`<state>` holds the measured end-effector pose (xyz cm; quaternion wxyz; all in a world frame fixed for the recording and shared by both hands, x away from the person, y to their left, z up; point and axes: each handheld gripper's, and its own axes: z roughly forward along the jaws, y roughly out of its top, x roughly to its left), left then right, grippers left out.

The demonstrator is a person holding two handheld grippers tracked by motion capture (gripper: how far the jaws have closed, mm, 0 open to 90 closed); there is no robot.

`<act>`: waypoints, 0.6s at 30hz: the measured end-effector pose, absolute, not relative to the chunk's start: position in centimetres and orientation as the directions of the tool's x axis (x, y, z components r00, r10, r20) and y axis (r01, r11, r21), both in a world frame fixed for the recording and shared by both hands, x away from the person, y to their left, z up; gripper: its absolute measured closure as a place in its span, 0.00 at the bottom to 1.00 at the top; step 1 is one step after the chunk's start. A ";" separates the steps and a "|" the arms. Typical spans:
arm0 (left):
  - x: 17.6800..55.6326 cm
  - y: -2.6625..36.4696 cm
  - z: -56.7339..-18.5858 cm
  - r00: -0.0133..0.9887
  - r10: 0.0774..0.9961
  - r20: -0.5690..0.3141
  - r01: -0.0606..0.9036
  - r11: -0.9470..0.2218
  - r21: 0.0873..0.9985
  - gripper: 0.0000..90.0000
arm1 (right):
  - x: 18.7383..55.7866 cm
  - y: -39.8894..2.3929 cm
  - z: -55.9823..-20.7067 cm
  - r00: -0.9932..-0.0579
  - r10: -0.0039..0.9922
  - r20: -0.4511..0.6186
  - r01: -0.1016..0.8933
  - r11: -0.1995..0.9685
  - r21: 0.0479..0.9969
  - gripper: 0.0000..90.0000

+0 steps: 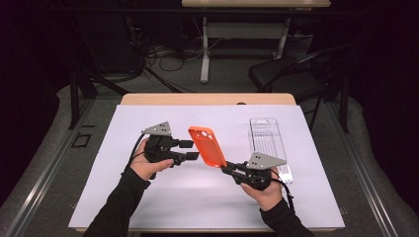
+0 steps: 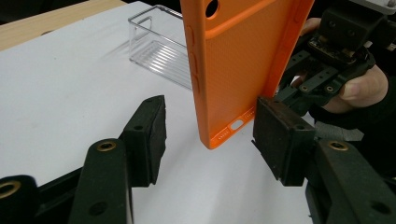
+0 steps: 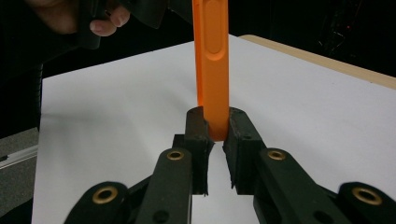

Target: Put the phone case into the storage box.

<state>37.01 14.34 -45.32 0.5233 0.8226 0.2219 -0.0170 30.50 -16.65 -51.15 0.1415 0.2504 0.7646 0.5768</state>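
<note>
Two grippers meet over a white-covered bench (image 1: 163, 197) with bare sheet all around them. The right gripper (image 3: 217, 126) has its jaws pinched on the lower edge of a soft orange rubber phone case (image 1: 207, 146), held upright above the bench. The left gripper (image 2: 210, 135) has its jaws spread, one either side of the case's bottom corner, pads not pressing. A clear ribbed plastic box (image 1: 269, 140) lies beyond the right jaws.

1. Orange phone case (image 1: 207, 146), soft-looking, with a camera cutout near its top end and a dotted texture on its inner face.
2. It's off the bench, tilted, sitting at centre frame in the high view.
3. Its lower edge, with the port slots, is pinched at the lower right corner.
</note>
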 end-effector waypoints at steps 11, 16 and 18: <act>37.6 14.5 -45.2 0.920 0.298 -0.255 0.353 -0.342 0.871 0.55 | 30.5 -16.5 -51.1 -0.851 0.516 0.094 0.222 0.191 0.956 0.90; 37.9 14.7 -45.2 0.916 0.294 -0.272 0.365 -0.335 0.868 0.56 | 30.5 -16.5 -51.1 -0.858 0.505 0.097 0.222 0.193 0.956 0.90; 37.9 14.7 -45.2 0.914 0.292 -0.282 0.374 -0.335 0.865 0.58 | 30.5 -16.4 -51.1 -0.860 0.501 0.099 0.220 0.190 0.957 0.90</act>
